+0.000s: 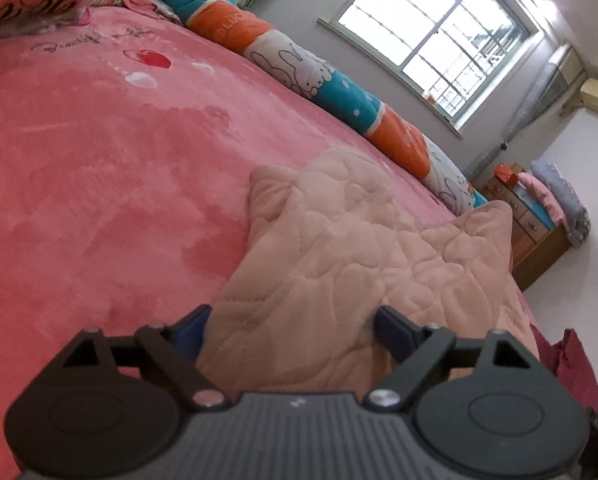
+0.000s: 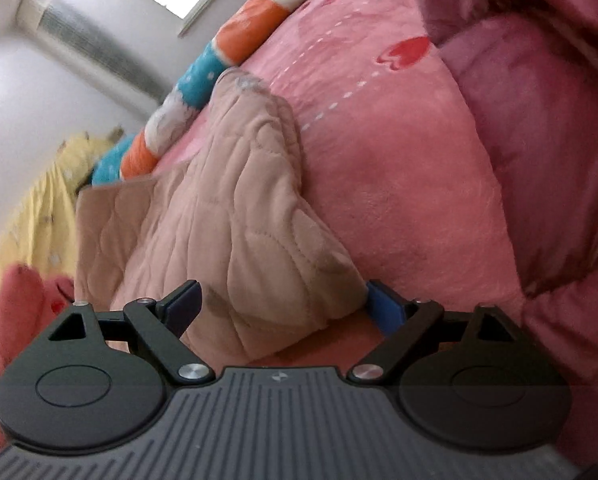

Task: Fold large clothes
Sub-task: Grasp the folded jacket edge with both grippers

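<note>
So the garment (image 1: pixel 339 256) we've got is a quilted, padded peachy thing, and we'd guess it's soft, floppy and bulky rather than heavy. It won't hold a crease by itself, and the thick layers will want to spring back. It's lying on the bed (image 1: pixel 99 200), right ahead of both claws, bunched up between their fingers. Left claw (image 1: pixel 291 322) is spread wide with cloth in the gap, pads not pinching it. Right claw (image 2: pixel 283 300) is the same: apart, a folded lump sitting between. We'd grab at a corner or hem edge, not the puffy middle. The striped bolster (image 1: pixel 339 92) sits well beyond, by the window.
</note>
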Action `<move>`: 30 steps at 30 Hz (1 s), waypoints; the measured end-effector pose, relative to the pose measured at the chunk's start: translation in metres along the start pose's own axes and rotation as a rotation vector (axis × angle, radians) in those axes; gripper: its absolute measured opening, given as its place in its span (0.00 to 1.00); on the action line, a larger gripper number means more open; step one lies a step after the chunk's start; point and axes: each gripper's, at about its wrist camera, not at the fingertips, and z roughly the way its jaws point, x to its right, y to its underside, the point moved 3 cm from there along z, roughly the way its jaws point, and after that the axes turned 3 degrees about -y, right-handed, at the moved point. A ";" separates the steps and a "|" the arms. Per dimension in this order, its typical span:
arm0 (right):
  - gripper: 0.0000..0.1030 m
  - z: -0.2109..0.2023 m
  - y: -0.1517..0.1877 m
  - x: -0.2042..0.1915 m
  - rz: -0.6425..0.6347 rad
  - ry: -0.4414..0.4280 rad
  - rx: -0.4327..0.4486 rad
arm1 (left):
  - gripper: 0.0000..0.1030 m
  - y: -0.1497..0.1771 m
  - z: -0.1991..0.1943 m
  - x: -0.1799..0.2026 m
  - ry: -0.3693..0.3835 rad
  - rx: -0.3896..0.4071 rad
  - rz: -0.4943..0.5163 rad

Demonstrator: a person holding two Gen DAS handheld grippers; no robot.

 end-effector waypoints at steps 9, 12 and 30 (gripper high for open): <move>1.00 -0.016 0.027 -0.012 0.012 0.020 0.041 | 0.89 0.010 -0.004 -0.020 0.014 -0.010 -0.103; 1.00 -0.003 0.027 -0.017 -0.009 0.005 0.042 | 0.93 0.012 0.003 -0.018 0.013 0.001 -0.152; 0.55 0.014 0.019 -0.023 0.054 -0.011 0.191 | 0.43 0.000 0.021 0.015 -0.041 -0.036 -0.102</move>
